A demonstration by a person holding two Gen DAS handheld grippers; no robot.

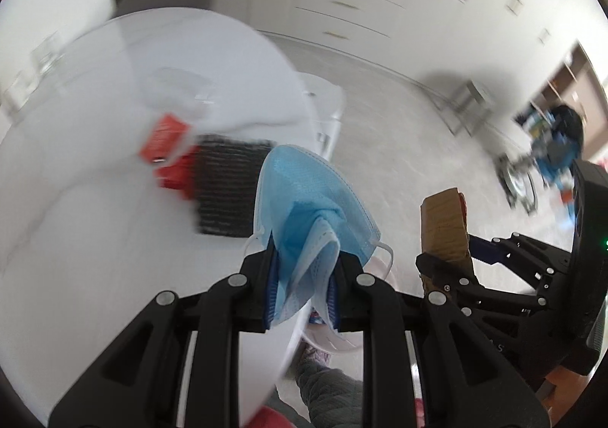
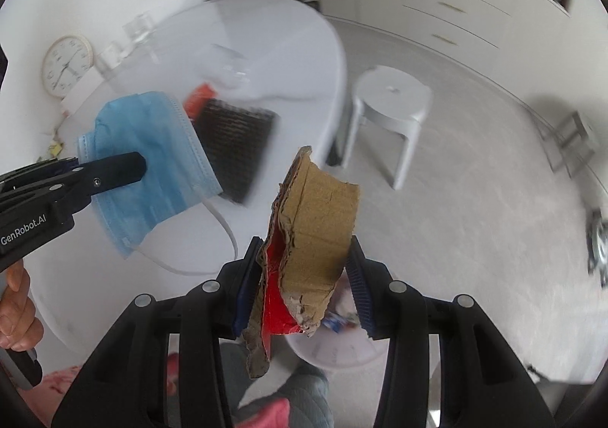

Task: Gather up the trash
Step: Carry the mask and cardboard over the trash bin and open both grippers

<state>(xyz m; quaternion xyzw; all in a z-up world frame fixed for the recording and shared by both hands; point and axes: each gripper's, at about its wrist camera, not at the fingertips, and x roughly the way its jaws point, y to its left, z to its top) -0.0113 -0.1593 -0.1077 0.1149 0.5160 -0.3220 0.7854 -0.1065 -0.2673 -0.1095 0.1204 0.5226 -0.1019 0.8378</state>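
Note:
My left gripper [image 1: 302, 268] is shut on a crumpled blue face mask [image 1: 311, 200], held in the air past the edge of the round white table [image 1: 76, 238]. It also shows in the right wrist view, where the left gripper [image 2: 140, 164] pinches the mask [image 2: 152, 158]. My right gripper [image 2: 304, 257] is shut on a torn piece of brown cardboard with a red inner side [image 2: 311, 230]. That cardboard [image 1: 444, 226] shows at the right in the left wrist view. A white bin [image 2: 334, 344] with trash inside sits on the floor below my right gripper.
On the table lie a black ribbed tray [image 2: 235, 147], a red packet [image 1: 165, 135] and a clear plastic bottle [image 1: 178, 90]. A white stool [image 2: 391, 109] stands by the table. A clock [image 2: 66, 65] leans on the wall. Cabinets line the back.

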